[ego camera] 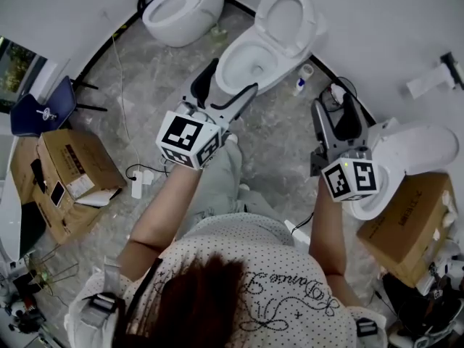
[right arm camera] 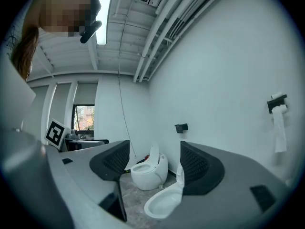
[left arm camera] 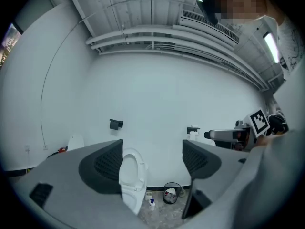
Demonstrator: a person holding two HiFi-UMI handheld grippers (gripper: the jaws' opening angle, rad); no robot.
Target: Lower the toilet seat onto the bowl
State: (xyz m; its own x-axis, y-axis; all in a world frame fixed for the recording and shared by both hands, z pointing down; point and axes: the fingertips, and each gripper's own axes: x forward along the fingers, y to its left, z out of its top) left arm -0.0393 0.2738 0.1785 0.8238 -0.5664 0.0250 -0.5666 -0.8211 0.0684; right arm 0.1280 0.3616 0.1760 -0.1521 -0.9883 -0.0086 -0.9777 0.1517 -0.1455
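Note:
In the head view, a white toilet [ego camera: 250,64] stands ahead of me with its seat [ego camera: 286,20] raised against the wall. My left gripper [ego camera: 223,91] hovers just in front of its bowl, jaws open and empty. My right gripper [ego camera: 335,118] is held further right, beside another white toilet [ego camera: 417,151], also open with nothing in it. In the left gripper view the upright seat [left arm camera: 131,178] shows at a distance between the spread jaws of the left gripper [left arm camera: 151,161]. In the right gripper view the right gripper [right arm camera: 150,163] frames the bowl [right arm camera: 164,202] and a rounder toilet [right arm camera: 148,171] behind.
A third, rounder toilet [ego camera: 181,6] stands at the far left. A small bin [left arm camera: 171,192] and a bottle [left arm camera: 151,202] sit by the wall. Cardboard boxes [ego camera: 72,172] [ego camera: 409,223] flank me, with a blue chair [ego camera: 43,111] and a power strip [ego camera: 138,187] at left.

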